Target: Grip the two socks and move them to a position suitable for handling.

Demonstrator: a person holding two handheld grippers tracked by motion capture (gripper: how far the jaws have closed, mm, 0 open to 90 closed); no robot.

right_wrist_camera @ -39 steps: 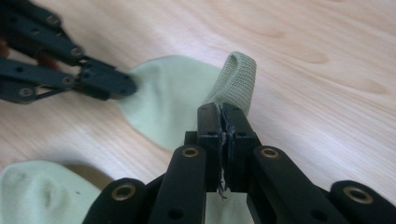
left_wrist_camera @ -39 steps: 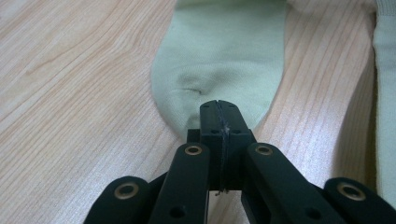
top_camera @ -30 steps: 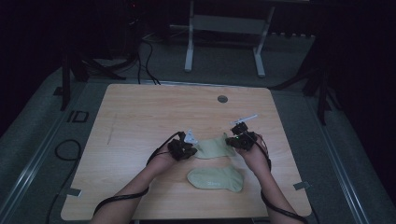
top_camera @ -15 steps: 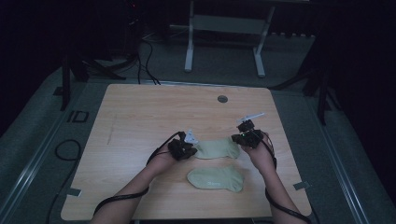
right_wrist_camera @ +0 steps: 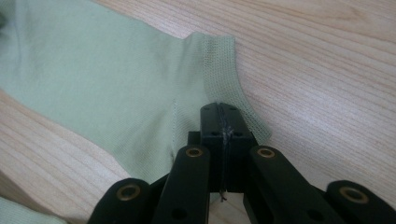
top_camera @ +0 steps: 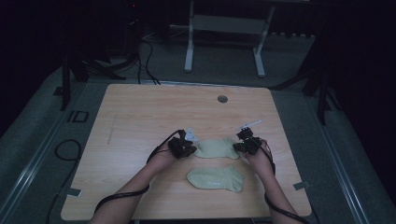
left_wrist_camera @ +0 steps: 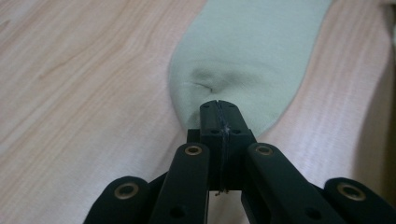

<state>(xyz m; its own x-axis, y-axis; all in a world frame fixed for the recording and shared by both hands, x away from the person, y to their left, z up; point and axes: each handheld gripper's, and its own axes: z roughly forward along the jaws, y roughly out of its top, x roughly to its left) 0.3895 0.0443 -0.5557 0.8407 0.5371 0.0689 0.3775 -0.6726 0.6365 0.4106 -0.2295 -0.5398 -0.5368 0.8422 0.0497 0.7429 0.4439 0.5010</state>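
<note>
A pale green sock (top_camera: 215, 148) lies stretched flat between my two grippers on the wooden table (top_camera: 140, 116). My left gripper (top_camera: 187, 150) is shut on its toe end (left_wrist_camera: 243, 60), the fabric puckered just ahead of the closed jaws. At the other end, the right gripper (top_camera: 238, 147) is shut on the ribbed cuff (right_wrist_camera: 223, 70). A second pale green sock (top_camera: 215, 178) rests flat on the table nearer the person, below the first.
A round grommet hole (top_camera: 222, 99) sits near the table's far edge. Cables (top_camera: 112, 200) trail from both grippers along the forearms. Dark floor, stand legs (top_camera: 189, 42) and cables lie beyond the table.
The right gripper has moved a little to the right, pulling the upper sock out straighter. The left gripper has stayed in place.
</note>
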